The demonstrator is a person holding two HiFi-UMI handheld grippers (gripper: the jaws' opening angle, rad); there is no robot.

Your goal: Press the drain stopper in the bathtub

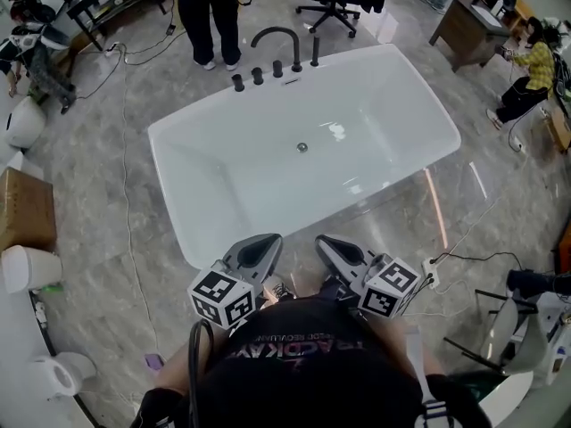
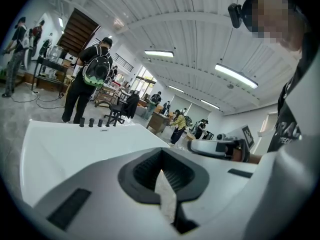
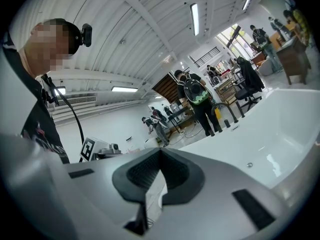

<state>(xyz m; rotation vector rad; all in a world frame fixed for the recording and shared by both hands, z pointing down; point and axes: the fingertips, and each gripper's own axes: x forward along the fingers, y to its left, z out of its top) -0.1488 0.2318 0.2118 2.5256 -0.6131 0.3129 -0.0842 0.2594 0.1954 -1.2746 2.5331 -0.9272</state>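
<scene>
The white bathtub (image 1: 223, 230) lies across the middle of the head view. Its small round metal drain stopper (image 1: 302, 147) sits on the tub floor near the centre. The stopper (image 3: 249, 165) also shows small in the right gripper view. My left gripper (image 1: 268, 241) and right gripper (image 1: 325, 241) are held side by side at the tub's near rim, close to my body and well short of the stopper. Both are shut with nothing between the jaws. In the left gripper view the tips (image 2: 161, 151) meet above the tub rim (image 2: 70, 139).
A black arched faucet (image 1: 278, 41) and several black knobs stand on the tub's far rim. A person (image 1: 212, 12) stands just behind it, beside an office chair (image 1: 330, 3). Cables run over the floor. Toilets (image 1: 27, 270) and a cardboard box (image 1: 22, 208) stand at left.
</scene>
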